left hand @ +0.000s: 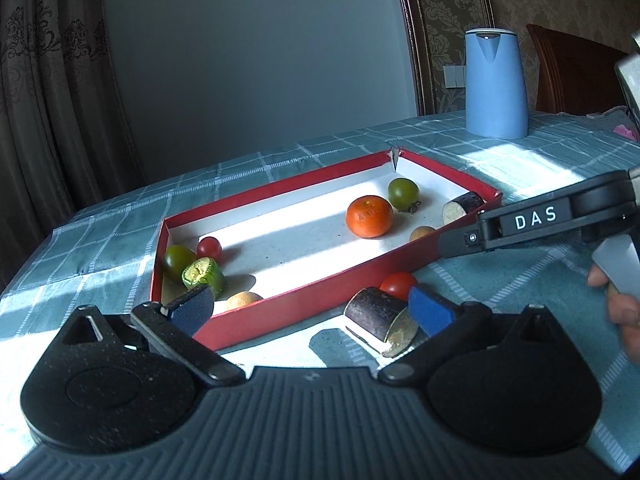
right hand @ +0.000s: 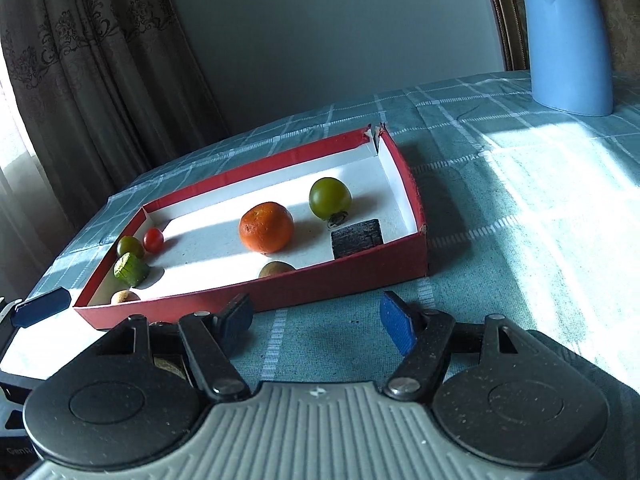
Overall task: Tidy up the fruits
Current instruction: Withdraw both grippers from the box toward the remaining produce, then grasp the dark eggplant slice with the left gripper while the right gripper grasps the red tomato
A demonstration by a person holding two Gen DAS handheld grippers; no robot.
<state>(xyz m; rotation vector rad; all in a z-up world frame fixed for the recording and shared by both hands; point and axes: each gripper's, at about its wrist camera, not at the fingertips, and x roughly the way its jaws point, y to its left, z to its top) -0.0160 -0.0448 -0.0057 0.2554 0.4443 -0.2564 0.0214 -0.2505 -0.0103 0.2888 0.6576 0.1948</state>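
Eggplant chunk [left hand: 378, 322] and tomato [left hand: 398, 284] lie on the cloth, outside the tray [left hand: 280, 304]. My left claw [left hand: 312, 308] gapes, right claw [right hand: 316, 320] too — the round chunk may roll off my pad.

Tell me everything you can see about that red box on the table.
The shallow red cardboard tray is rectangular, red outside with a white lining and a speckled pale floor. Its far corner is torn open. It lies flat on the teal checked tablecloth, partly sunlit. Inside sit an orange mandarin, two green tomatoes, a red cherry tomato, a cut green piece, two small tan fruits and a dark purple chunk near its right wall.
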